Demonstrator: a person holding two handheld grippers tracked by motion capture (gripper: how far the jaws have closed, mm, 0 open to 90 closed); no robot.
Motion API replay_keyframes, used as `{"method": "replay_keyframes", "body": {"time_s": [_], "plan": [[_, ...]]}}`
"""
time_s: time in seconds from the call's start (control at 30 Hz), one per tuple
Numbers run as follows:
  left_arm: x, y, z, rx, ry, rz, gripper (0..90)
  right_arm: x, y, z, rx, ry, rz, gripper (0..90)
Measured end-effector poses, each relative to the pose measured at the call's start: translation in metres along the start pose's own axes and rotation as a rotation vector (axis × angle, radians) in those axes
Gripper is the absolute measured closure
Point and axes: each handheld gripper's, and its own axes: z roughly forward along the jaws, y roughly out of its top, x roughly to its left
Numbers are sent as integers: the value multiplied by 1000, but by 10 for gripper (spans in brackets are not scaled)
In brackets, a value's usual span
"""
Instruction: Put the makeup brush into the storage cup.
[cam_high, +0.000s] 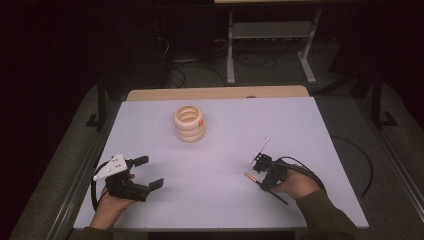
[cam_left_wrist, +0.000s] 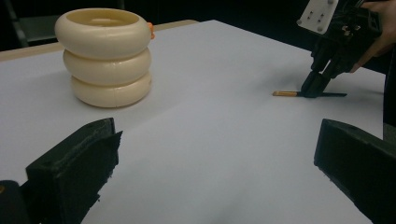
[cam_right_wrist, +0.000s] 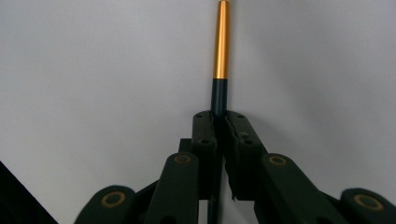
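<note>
**Pen gripped at the table, rings waiting**

Right gripper (cam_right_wrist: 219, 126) clamped on the pen (cam_right_wrist: 221, 42), jaws pinching the dark barrel, gold end poking forward. Pen lying flat on the white table (cam_high: 225, 200), near the right front; not yet lifted. Left gripper (cam_high: 147, 172) spread wide, empty, resting near the left front. Stack of cream rings (cam_high: 189, 123) upright, well apart, toward the far middle. Likely step: picking up the pen. Next, probably: a straight lift, grip kept firm, then perhaps a carry toward the rings.

Ring stack (cam_high: 189, 123) mid-table (cam_high: 300, 120), pen (cam_high: 251, 177) nearer, right.
</note>
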Motion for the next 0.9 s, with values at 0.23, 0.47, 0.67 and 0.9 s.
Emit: {"method": "replay_keyframes", "body": {"time_s": [0.23, 0.47, 0.67, 0.9], "plan": [[0, 0, 0, 0, 0, 0, 0, -1, -1, 0, -4, -2, -1, 824], [0, 0, 0, 2, -1, 1, 0, -3, -3, -1, -28, 29, 30, 826], [0, 0, 0, 0, 1, -2, 0, -6, -5, -8, -70, 32, 32, 826], [0, 0, 0, 0, 1, -2, 0, -10, -8, -20, -147, 29, 46, 827]]}}
